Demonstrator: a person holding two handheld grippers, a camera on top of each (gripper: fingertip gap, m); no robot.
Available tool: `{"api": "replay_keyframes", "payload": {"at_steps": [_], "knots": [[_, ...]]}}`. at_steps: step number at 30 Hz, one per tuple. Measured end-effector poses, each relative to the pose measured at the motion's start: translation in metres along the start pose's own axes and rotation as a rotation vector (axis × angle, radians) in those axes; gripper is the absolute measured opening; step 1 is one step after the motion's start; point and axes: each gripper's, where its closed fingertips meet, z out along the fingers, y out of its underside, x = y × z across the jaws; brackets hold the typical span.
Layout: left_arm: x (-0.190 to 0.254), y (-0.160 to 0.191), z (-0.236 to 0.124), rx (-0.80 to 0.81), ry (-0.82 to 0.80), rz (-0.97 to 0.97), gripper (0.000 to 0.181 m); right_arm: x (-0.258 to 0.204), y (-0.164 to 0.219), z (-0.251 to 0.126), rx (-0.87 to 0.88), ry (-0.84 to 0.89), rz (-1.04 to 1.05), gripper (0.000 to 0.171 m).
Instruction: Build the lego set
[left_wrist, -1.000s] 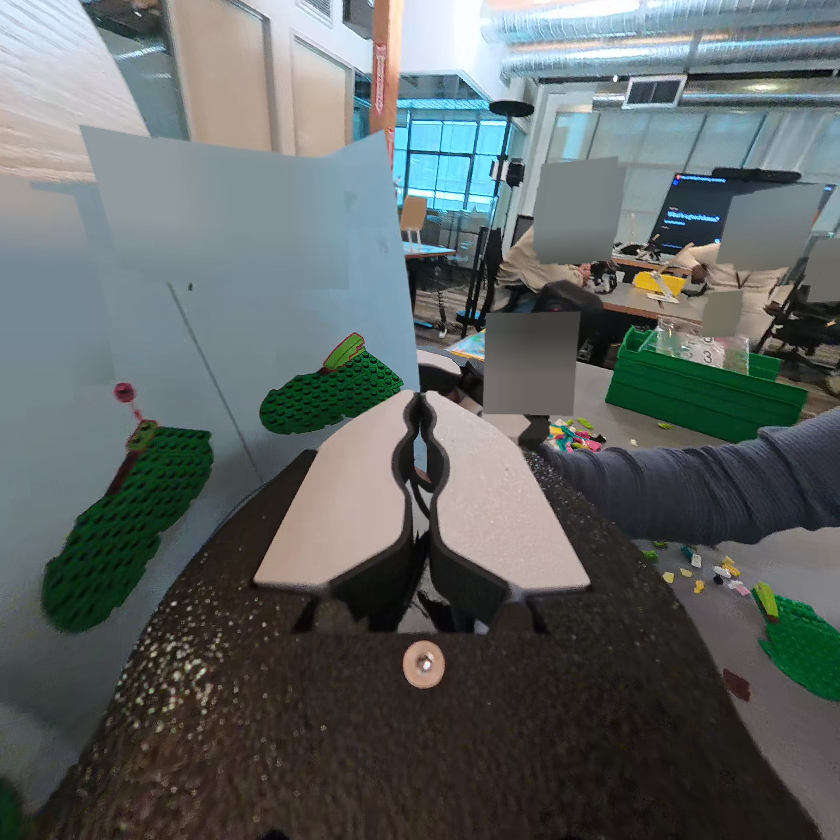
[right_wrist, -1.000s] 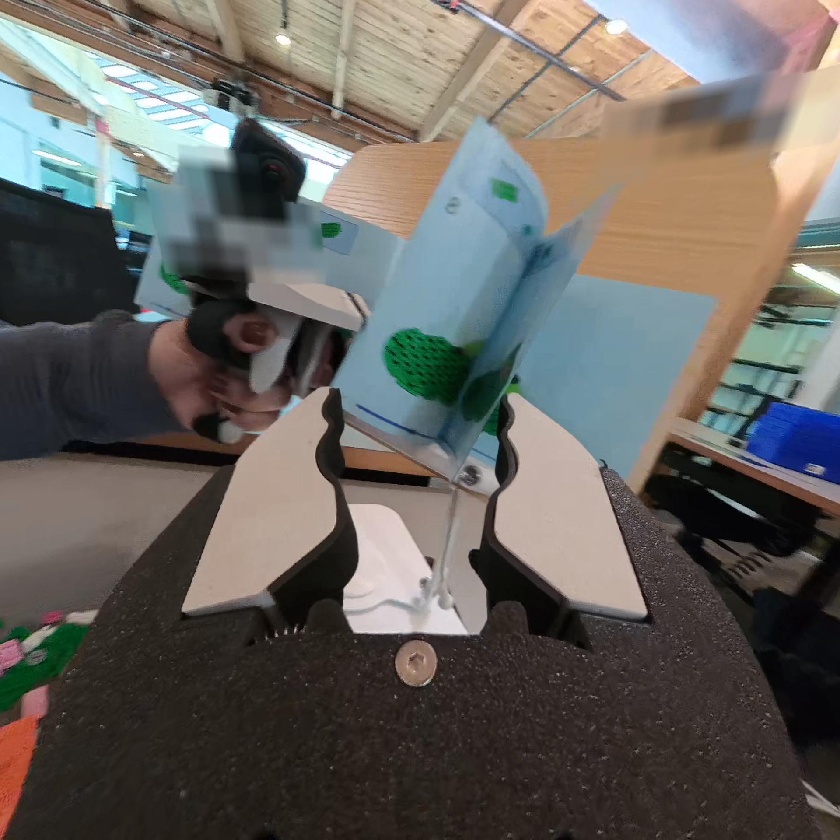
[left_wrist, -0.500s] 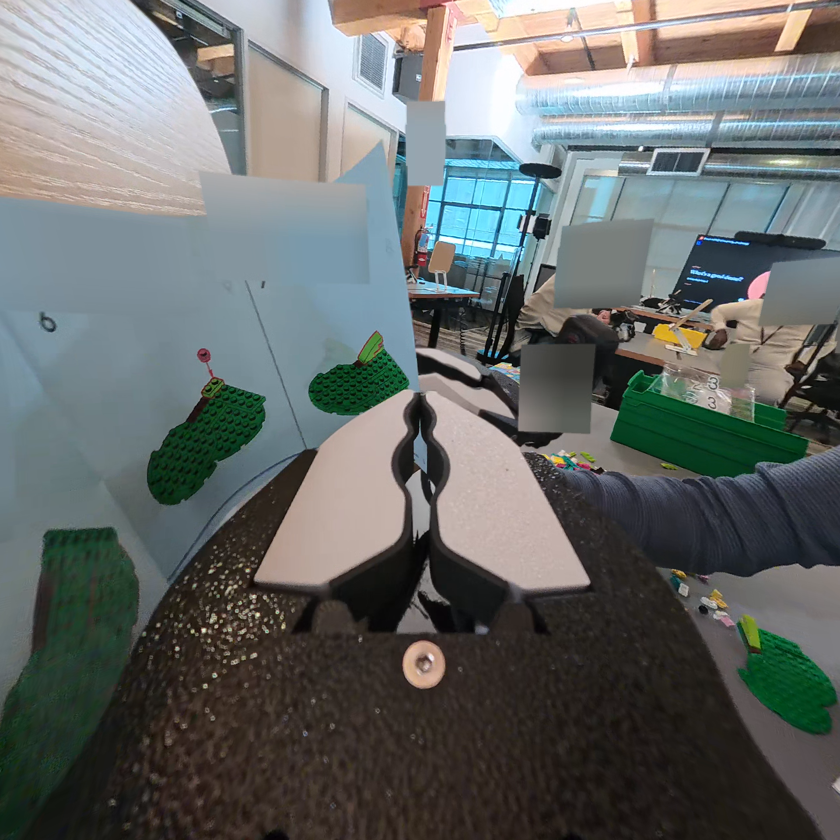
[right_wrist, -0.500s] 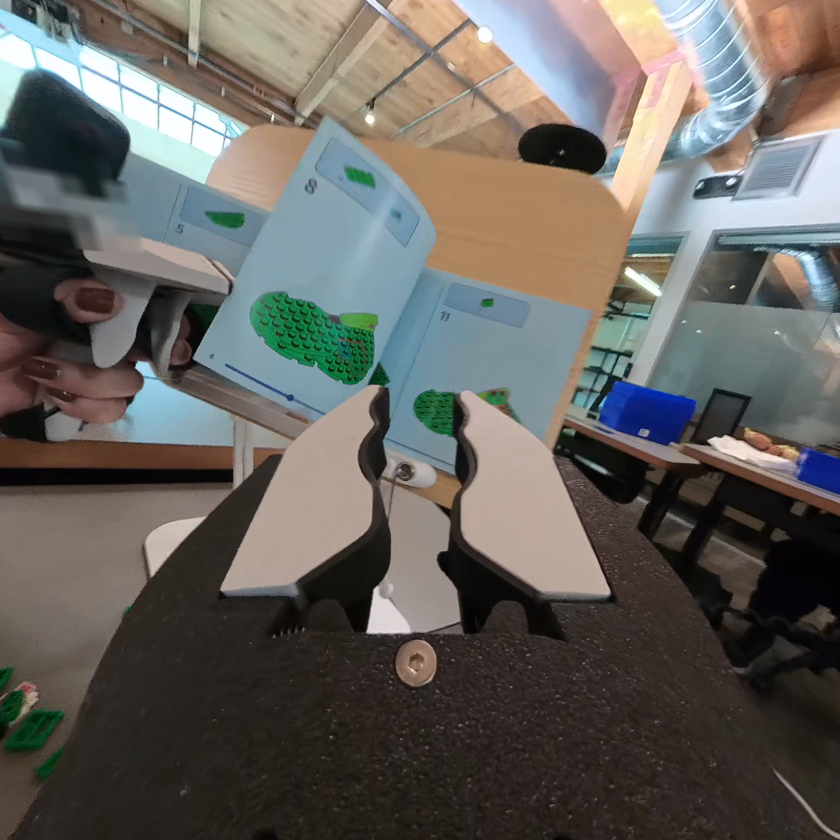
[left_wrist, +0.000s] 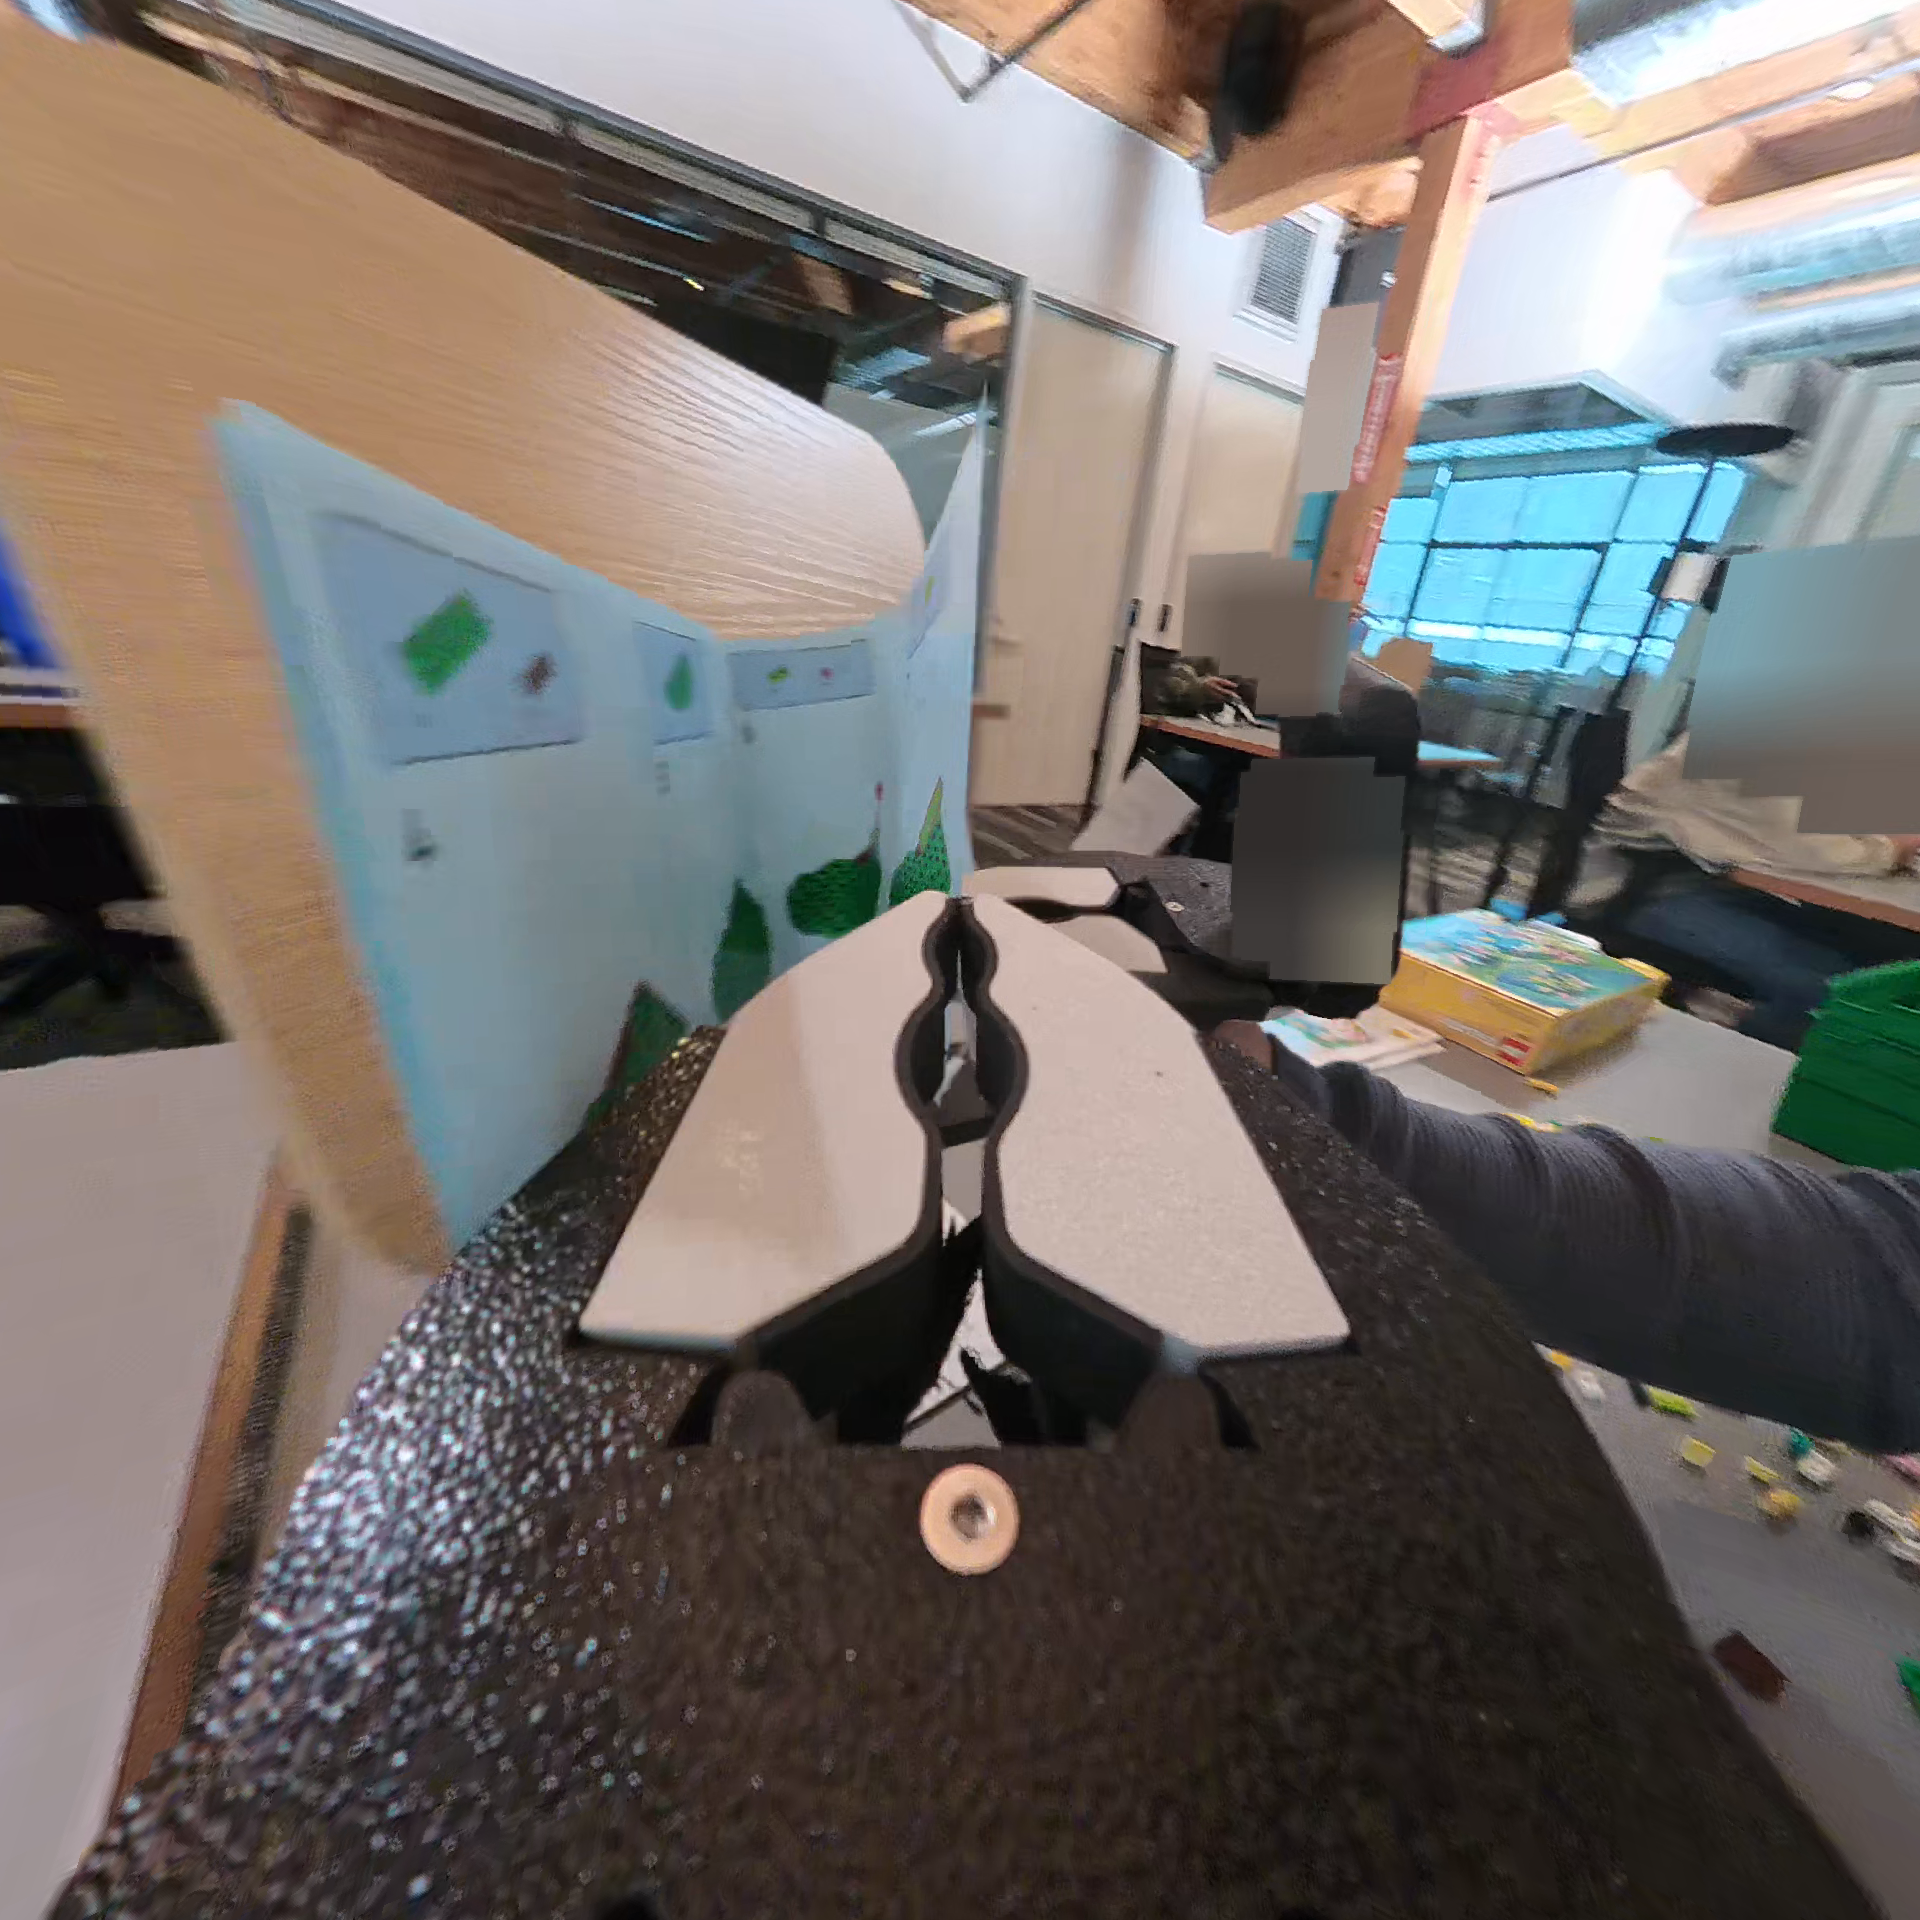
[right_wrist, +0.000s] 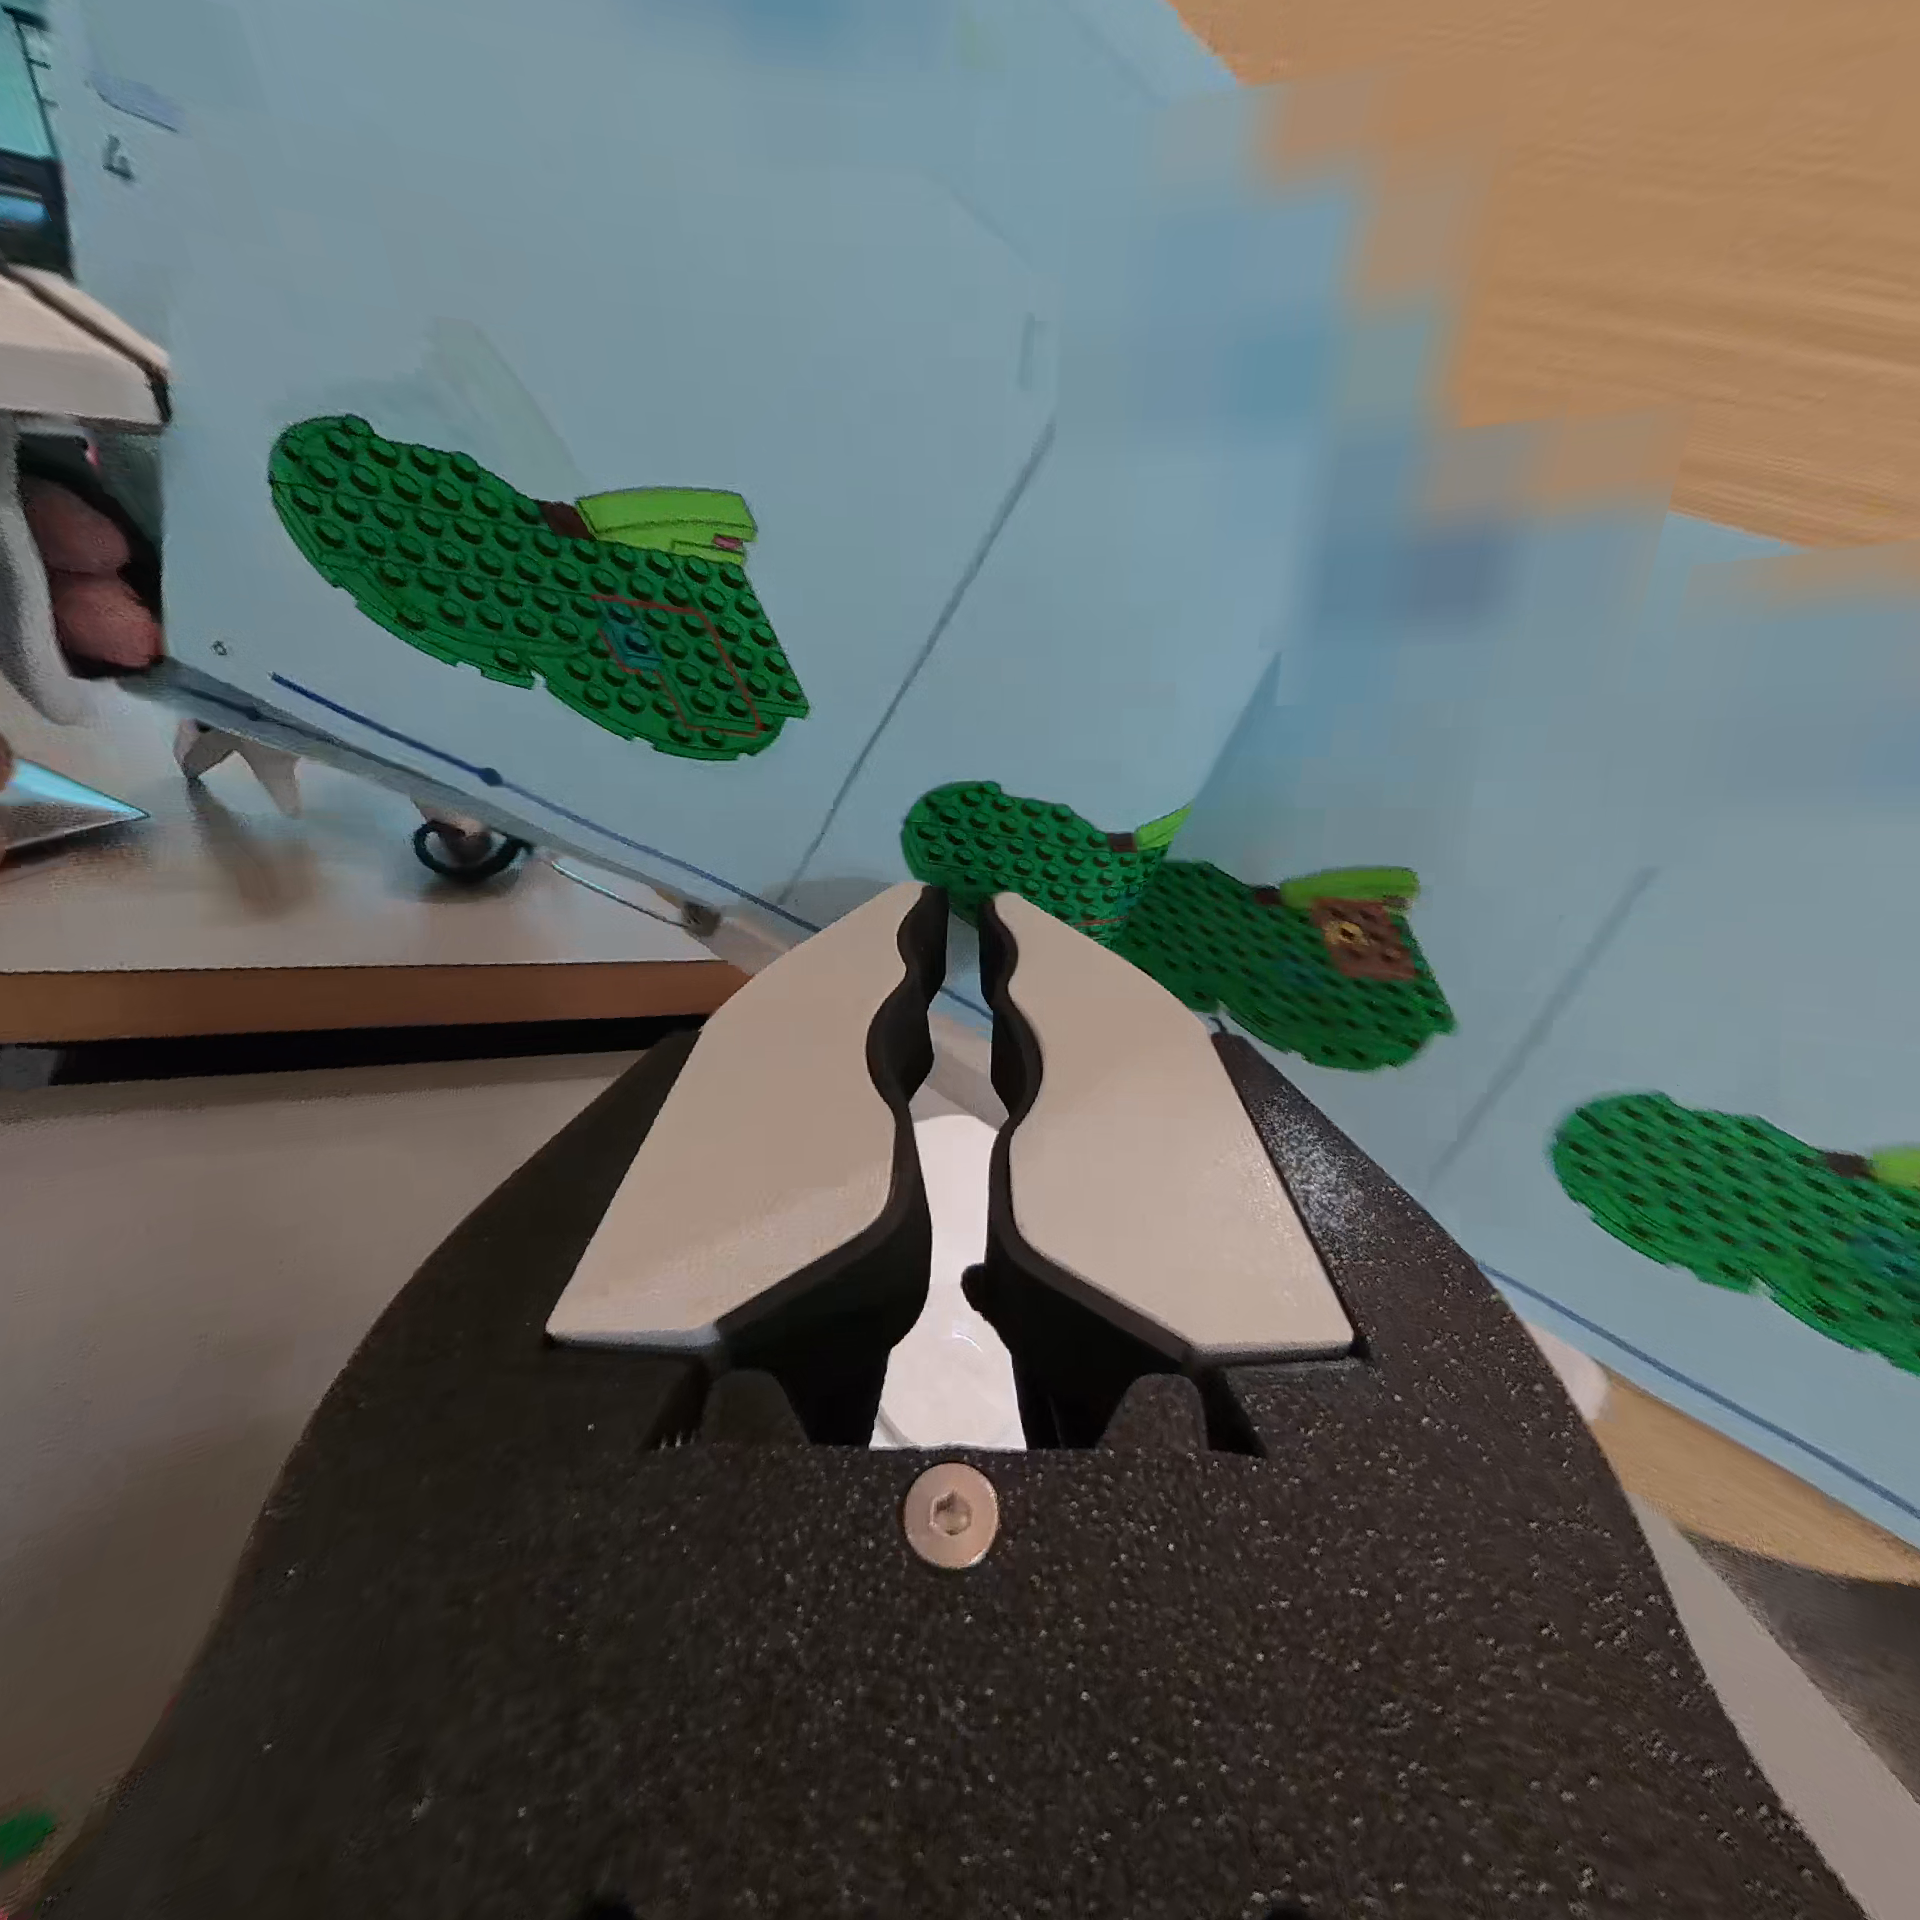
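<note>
1. Right now, step in hand: checking the instr. booklet (left_wrist: 520, 883), not placing bricks; held up off the table, pages fanned, in front of a wood panel (left_wrist: 436, 395)
2. L gripper (left_wrist: 958, 914): clenched, tips touching, thin white sliver of page caught between, so judged to be gripping the booklet by its edge
3. R gripper (right_wrist: 961, 904): nearly closed, slim gap left betw. fingers; tips right at the booklet's lower edge, near the printed green plate; can't tell if a page sits in the gap
4. Lego itself: loose bricks (left_wrist: 1766, 1475) scattered on the table, R side of the L wrist view, below the sleeve (left_wrist: 1610, 1247); well apart from both grippers; set box (left_wrist: 1517, 997) farther back
5. Progress, as judged: early, bricks untouched at this moment
6. Next move prob. calls for: R tips nipping one page only, then turning it w/o tearing; L grip kept firm so the booklet doesn't sag; after that, booklet down and off to the bricks
7. Risk: two pages caught together, or thin paper slipping out
</note>
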Motion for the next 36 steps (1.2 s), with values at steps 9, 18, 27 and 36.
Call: {"api": "replay_keyframes", "payload": {"at_steps": [9, 18, 27, 36], "knots": [[-0.065, 0.0, -0.087, 0.272, -0.455, -0.064, 0.079, -0.019, -0.002, 0.029, -0.092, -0.036, -0.039, 0.005], [-0.118, 0.051, -0.042, -0.059, -0.335, -0.163, 0.113, -0.025, -0.001, 0.041, -0.103, -0.067, -0.034, 0.005], [-0.11, 0.035, -0.03, 0.01, -0.129, -0.187, 0.0, -0.008, -0.012, 0.009, 0.035, -0.003, -0.112, 0.008], [-0.11, 0.04, -0.041, 0.054, -0.082, -0.227, 0.074, 0.003, -0.003, 0.037, -0.094, 0.077, -0.163, 0.008]]}}
